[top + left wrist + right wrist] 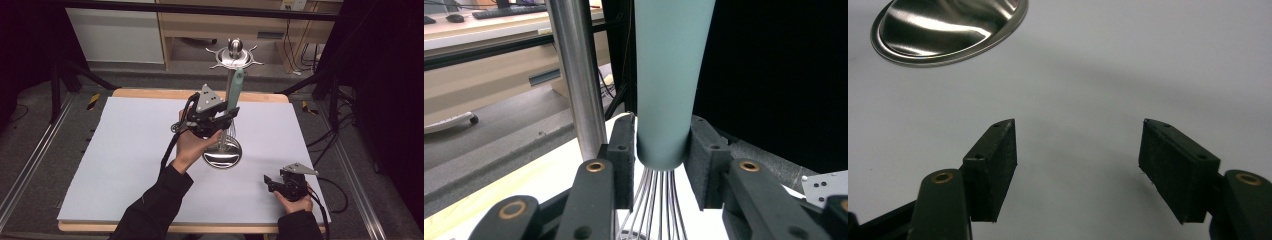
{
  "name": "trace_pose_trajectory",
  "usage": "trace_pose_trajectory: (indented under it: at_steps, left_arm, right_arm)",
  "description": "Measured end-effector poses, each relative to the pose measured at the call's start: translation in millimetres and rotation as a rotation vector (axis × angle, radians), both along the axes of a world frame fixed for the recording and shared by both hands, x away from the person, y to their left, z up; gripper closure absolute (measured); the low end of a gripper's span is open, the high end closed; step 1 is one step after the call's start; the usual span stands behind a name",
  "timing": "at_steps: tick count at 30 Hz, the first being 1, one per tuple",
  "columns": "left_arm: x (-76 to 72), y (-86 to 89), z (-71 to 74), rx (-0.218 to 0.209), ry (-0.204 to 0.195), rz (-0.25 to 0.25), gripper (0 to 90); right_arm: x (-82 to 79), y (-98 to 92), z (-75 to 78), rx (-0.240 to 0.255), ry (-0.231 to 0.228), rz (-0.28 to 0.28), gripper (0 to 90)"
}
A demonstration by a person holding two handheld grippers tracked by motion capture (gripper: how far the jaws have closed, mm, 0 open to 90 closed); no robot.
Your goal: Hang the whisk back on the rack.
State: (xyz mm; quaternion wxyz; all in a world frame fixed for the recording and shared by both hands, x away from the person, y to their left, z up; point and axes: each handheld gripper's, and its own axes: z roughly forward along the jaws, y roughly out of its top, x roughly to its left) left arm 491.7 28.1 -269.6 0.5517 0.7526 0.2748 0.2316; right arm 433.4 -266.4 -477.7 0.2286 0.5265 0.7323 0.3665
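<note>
White sheet [125, 165] covers almost the whole counter [150, 93], and only a thin wooden border shows at the far and near edges. On this sheet, a little right of the middle, stands a metal stand [223, 152] with a round shiny base, an upright pole and a crown of hooks at the top. A whisk [235, 90] with a pale green handle hangs beside the pole, its handle going up toward the hooks and its wires pointing down toward the base.

The left gripper [220, 118] is raised above the sheet, held by the left hand [192, 145]. In the left gripper view its fingers [621, 160] pinch the lower end of the green handle [666, 80], one pad on each side, just above the place where the thin wires [656, 205] come out. The pole [576, 75] stands just beside the handle, on the left in that view, and close to the left pad; I cannot tell if they touch.

The right gripper [270, 182] is low over the sheet near the front right corner, held by the right hand [295, 202]. Its fingers [993, 165] are spread wide with only bare sheet between them, and the base [948, 27] of the stand is well ahead of them.

Much free sheet lies on the left side and in front of the stand. Beyond the counter are dark floor, black frame bars and a wooden shelf unit [200, 25]
</note>
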Motion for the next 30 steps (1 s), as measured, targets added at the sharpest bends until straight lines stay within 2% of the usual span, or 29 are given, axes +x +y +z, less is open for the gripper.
trace_pose_trajectory:
  at_steps: [8, 9, 14, 15, 16, 30]
  left_arm:
    - [-6.8, 4.7, -3.0, 0.015, -0.013, -0.01, 58.1]
    - [-8.5, 5.7, -4.0, 0.007, -0.004, -0.009, 56.6]
    - [-13.6, 14.3, -9.1, 0.033, -0.008, -0.031, 51.9]
    - [-15.2, 16.0, -10.6, 0.035, -0.009, -0.031, 50.4]
    - [-18.1, 16.4, -13.0, 0.015, 0.008, -0.026, 49.2]
    - [-33.6, 47.3, -44.2, 0.041, 0.04, -0.02, 41.0]
  right_arm:
    - [-0.2, -0.1, 0.1, 0.0, 0.002, -0.002, 31.7]
    - [-0.4, -0.1, 0.4, 0.005, 0.006, 0.0, 31.7]
    - [-0.4, -0.5, -0.1, 0.003, 0.007, 0.001, 31.7]
    - [-0.4, -0.7, -0.1, 0.002, 0.004, 0.003, 31.7]
    - [-0.5, -0.6, -0.2, 0.002, 0.004, 0.003, 31.7]
    - [-0.6, 0.7, -1.0, -0.004, 0.011, -0.005, 30.5]
